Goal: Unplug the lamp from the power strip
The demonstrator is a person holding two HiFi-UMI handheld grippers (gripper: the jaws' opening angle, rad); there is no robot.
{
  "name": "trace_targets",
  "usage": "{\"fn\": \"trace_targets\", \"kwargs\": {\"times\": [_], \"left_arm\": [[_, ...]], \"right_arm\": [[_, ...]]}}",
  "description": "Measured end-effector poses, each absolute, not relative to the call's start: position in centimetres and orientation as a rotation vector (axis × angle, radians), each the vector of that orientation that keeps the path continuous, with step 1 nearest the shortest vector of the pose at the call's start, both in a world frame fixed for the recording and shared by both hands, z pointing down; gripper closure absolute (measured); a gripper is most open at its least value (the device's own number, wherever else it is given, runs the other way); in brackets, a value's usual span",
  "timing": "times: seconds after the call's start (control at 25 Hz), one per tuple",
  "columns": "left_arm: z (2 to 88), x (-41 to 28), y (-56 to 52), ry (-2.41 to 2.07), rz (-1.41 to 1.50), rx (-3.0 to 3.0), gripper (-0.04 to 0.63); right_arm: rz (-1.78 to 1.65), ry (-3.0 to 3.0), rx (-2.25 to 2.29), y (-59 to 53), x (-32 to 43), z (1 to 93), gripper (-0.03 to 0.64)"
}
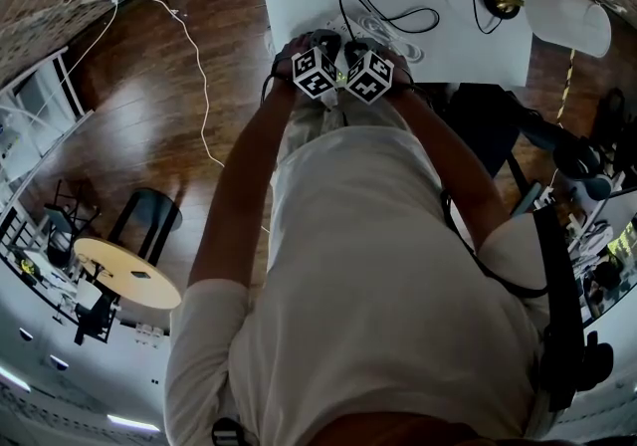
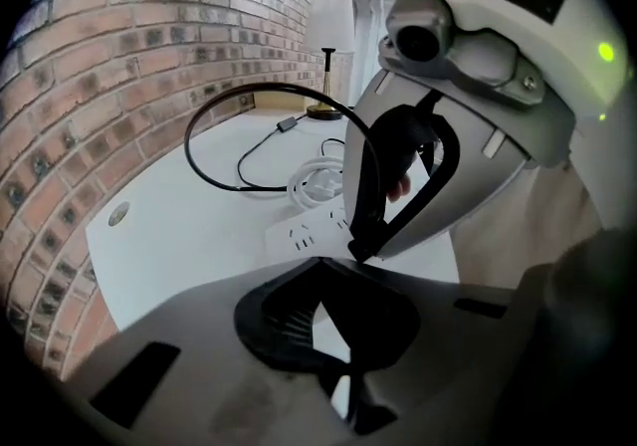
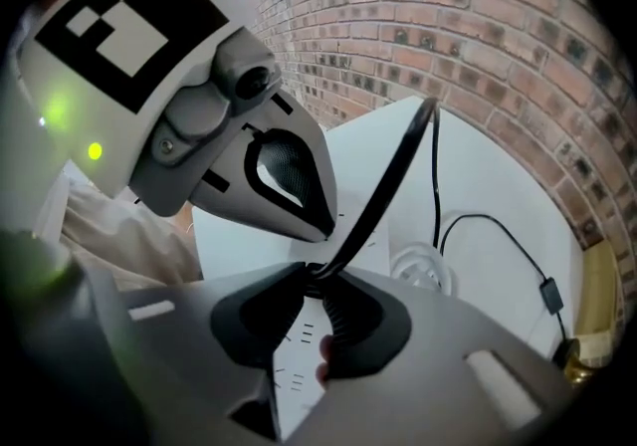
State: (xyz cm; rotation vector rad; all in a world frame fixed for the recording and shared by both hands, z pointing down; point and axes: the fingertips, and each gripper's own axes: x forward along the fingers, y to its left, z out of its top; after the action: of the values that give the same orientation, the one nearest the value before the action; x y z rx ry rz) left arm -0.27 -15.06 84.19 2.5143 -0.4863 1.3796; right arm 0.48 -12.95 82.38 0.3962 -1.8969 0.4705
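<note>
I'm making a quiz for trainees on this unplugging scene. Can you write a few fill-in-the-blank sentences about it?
The right gripper is shut on a black ____.
The power strip lying on the table is ____.
The lamp stands before a ____ wall.
Missing words: cord; white; brick.

Smooth plastic power strip point(image 2: 309, 231); brick wall point(image 2: 149, 56)
</note>
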Motion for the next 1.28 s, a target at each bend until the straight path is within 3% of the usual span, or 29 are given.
{"fn": "trace_targets", "kwargs": {"times": [1.28], "left_arm": [[84.2, 0.2, -14.6, -0.471, 1.658, 2.614, 0.607]], "right_arm": [[0.472, -1.945, 0.425, -12.8, 1.0, 79.7, 0.571]]}}
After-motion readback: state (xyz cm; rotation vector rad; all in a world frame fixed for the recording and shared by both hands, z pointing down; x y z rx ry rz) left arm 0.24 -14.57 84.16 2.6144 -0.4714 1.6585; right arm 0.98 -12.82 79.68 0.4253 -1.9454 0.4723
